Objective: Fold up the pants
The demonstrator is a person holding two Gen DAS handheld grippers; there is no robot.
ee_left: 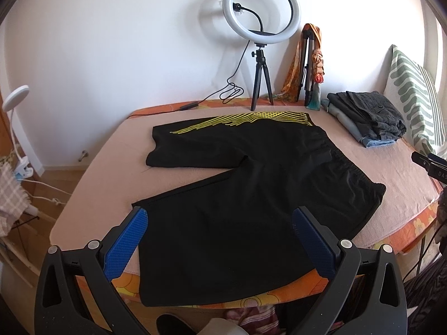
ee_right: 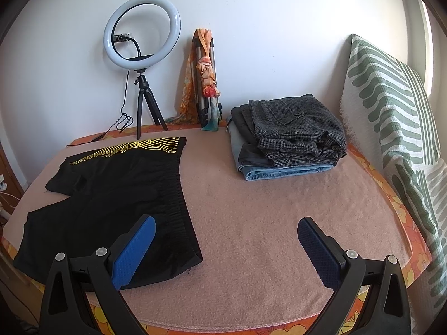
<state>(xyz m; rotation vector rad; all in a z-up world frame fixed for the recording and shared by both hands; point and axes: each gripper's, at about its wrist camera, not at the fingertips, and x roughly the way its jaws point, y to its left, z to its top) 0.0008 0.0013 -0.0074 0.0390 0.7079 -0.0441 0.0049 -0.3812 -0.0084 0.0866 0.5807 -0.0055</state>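
Black shorts [ee_left: 245, 184] with yellow line print lie spread flat on the pink blanket [ee_left: 111, 150], waistband to the right, both legs to the left. My left gripper [ee_left: 220, 217] hovers open above the near leg, which overhangs the bed's front edge. In the right wrist view the same black shorts [ee_right: 117, 195] lie at the left. My right gripper [ee_right: 226, 224] is open, its left finger over the near waistband corner, its right finger over bare blanket. Neither holds anything.
A stack of folded trousers [ee_right: 290, 136] sits at the back right beside a green-striped pillow [ee_right: 391, 117]. A ring light on a tripod [ee_left: 261, 25] and a scarf-draped tripod [ee_right: 205, 83] stand by the wall. A white clip lamp [ee_left: 16, 128] is at the left.
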